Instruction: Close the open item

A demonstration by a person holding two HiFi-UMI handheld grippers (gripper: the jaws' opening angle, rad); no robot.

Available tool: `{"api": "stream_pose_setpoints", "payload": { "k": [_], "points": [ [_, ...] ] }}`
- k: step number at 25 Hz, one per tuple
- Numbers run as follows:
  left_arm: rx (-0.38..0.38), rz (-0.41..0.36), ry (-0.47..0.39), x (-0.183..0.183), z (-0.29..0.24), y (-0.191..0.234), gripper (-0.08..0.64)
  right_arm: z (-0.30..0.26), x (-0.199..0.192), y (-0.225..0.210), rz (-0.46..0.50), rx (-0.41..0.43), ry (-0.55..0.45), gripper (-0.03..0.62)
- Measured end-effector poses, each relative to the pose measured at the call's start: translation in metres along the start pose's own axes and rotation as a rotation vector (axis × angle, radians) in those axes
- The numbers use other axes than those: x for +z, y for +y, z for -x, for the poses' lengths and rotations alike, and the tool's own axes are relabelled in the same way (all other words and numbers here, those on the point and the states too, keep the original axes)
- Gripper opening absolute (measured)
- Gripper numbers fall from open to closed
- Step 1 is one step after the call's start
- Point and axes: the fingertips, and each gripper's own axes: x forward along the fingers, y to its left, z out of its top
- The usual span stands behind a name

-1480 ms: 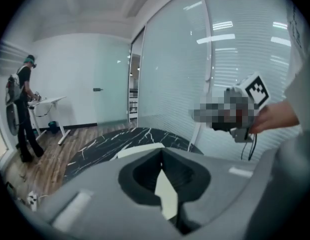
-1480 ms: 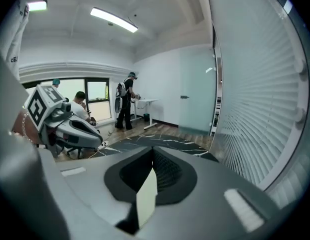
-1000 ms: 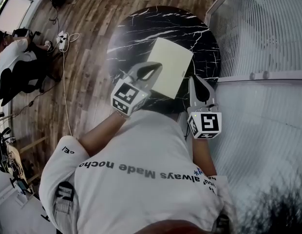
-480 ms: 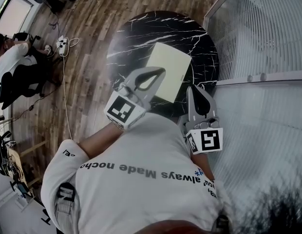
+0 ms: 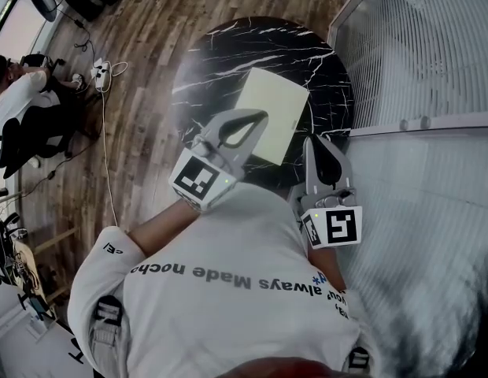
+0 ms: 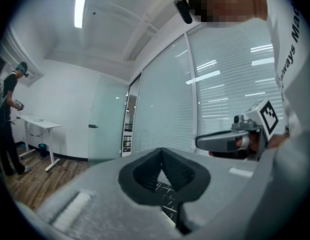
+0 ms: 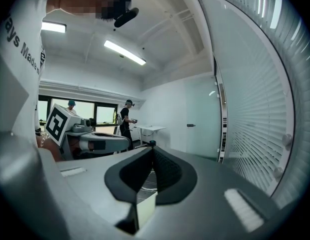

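I hold both forearms up before my chest, left tongs [image 5: 260,117] and right tongs [image 5: 316,140] pointing out over the round black marble surface [image 5: 220,61]. Both are closed and empty. The pale rectangular item [image 5: 274,109] lies flat on the surface, near the glass wall [image 5: 433,46], above a wooden floor [image 5: 142,77]

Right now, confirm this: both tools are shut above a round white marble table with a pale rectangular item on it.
Wrong on colour: the head view shows a black marble table with white veins. The left tool and right tool are shut; the pale rectangular item lies on it.
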Motion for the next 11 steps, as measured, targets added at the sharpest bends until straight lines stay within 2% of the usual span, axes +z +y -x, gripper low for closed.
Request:
{"api": "stream_pose_setpoints", "payload": {
  "k": [11],
  "points": [
    [-0.003,-0.009,0.020,-0.0087,0.0005,-0.0019,0.003,0.0014,-0.0038,-0.0023,-0.012,-0.008,-0.003,0.002]
  ]
}}
